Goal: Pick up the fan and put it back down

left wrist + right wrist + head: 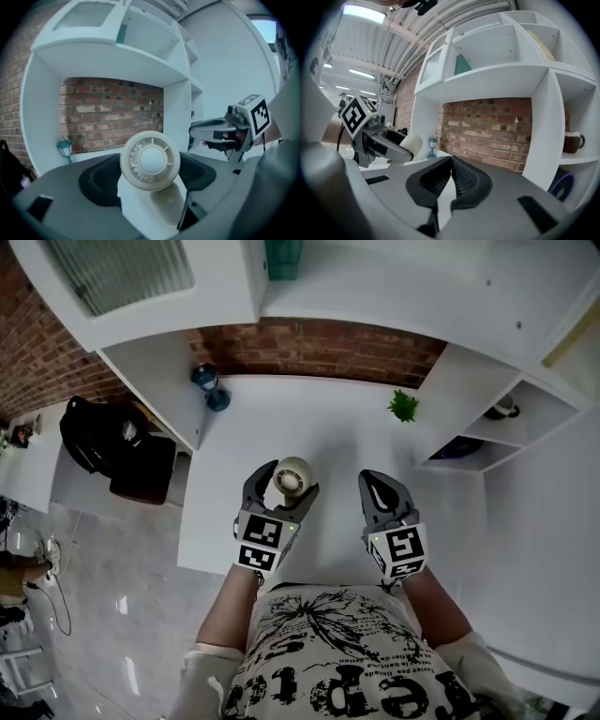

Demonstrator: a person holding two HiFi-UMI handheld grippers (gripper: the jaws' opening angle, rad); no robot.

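Head view: over a white table, the left gripper clasps a small cream fan near the frame's centre. The right gripper sits at the fan's 3 o'clock, apart from it. A green plant stands at 1 o'clock and a teal lantern at 11 o'clock.

Left gripper view: the fan fills the gap in the left gripper, a dark pad on each side of it. The right gripper shows at 2 o'clock.

Right gripper view: the right gripper holds nothing, its pads pressed together. At 9 o'clock the left gripper grips the fan.
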